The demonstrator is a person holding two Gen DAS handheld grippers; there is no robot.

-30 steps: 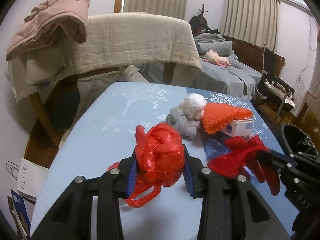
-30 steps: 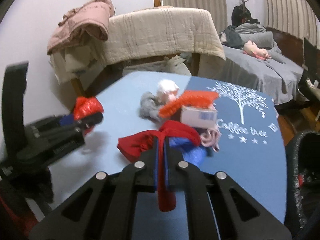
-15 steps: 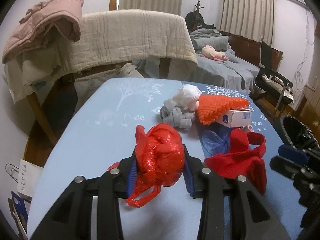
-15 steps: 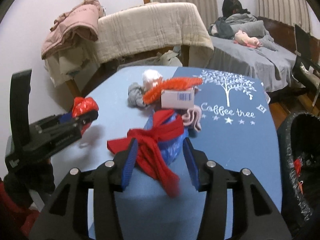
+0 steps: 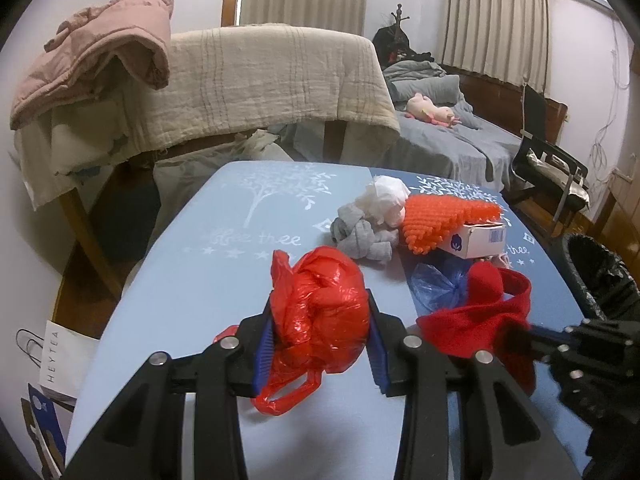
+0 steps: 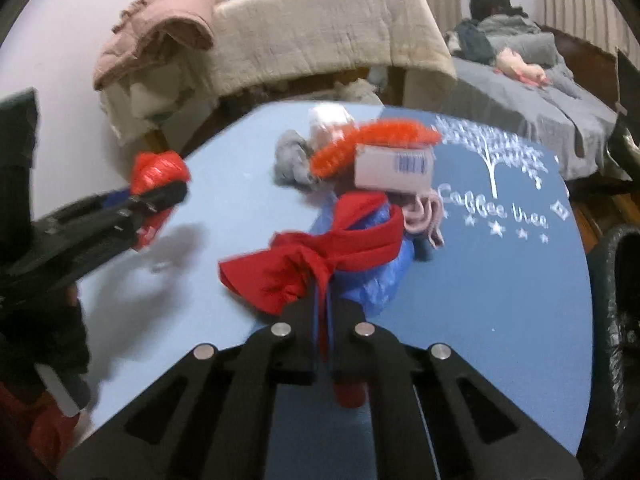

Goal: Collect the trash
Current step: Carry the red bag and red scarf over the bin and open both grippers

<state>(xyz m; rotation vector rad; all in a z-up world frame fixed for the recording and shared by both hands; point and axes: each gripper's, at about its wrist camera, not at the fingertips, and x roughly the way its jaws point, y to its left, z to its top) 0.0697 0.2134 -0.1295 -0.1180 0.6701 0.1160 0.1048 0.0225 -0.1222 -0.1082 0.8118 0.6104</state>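
A crumpled red plastic bag (image 5: pixel 320 304) hangs just above the blue table (image 5: pixel 192 280), and my left gripper (image 5: pixel 320 314) is shut on it. In the right wrist view the same gripper (image 6: pixel 160 196) sits at the left with the bag (image 6: pixel 158 168). My right gripper (image 6: pixel 322 300) is closing tight on a pinch of the red cloth (image 6: pixel 332 244), which lies across a blue plastic bag (image 6: pixel 380 284). From the left wrist, the right gripper (image 5: pixel 516 336) grips the cloth (image 5: pixel 476 312) at the right.
Behind lie a white box (image 6: pixel 394 168), an orange knobbly piece (image 5: pixel 448 216), grey socks (image 5: pixel 360 236), a white crumpled wad (image 5: pixel 386 196) and a pink strip (image 6: pixel 424 216). A black lined bin (image 5: pixel 600 276) stands past the table's right edge. Draped furniture and a bed lie beyond.
My right gripper let go of the red cloth, stood open around it half a second ago, and has shut on it again. The left gripper kept still, holding the red bag.
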